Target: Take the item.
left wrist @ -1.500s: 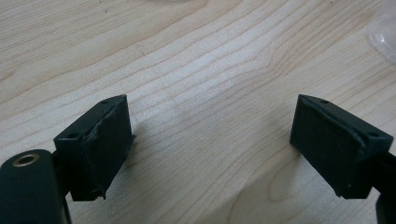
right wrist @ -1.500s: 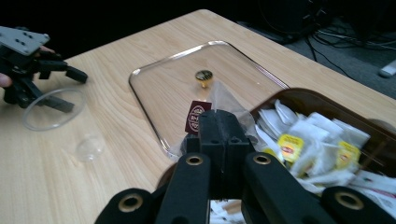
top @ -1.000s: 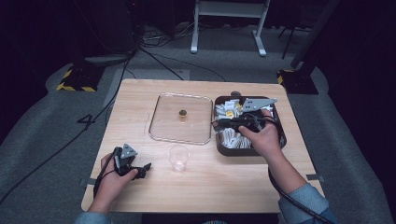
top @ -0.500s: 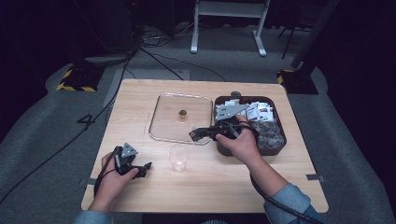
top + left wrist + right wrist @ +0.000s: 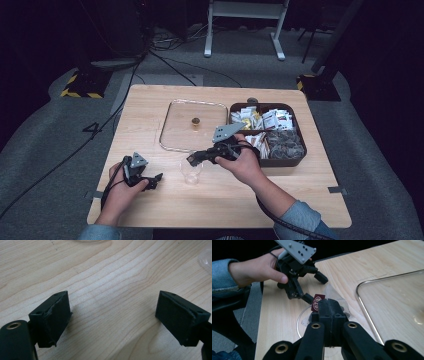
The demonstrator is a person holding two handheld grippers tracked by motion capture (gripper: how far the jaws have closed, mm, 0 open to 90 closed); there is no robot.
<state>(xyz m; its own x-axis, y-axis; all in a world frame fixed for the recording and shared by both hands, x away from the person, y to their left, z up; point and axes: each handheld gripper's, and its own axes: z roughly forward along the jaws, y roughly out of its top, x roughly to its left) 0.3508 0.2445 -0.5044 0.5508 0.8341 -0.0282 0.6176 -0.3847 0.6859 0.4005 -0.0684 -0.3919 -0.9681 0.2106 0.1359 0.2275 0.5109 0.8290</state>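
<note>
A: What's the right hand-held gripper (image 5: 329, 305) doing?
B: Its jaws are pressed together on a small dark-red sachet (image 5: 317, 302), poised over the clear plastic cup (image 5: 191, 171) on the pale wooden bench (image 5: 150, 120).
A: And the left hand-held gripper (image 5: 151, 179)?
B: Spread, empty, resting beside the cup. Next, I'd say: open and drop the sachet in.

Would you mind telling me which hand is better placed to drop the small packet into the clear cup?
The right. Its tongs are shut on the dark red packet directly above the clear cup. The left tongs rest open on the table, empty.
</note>
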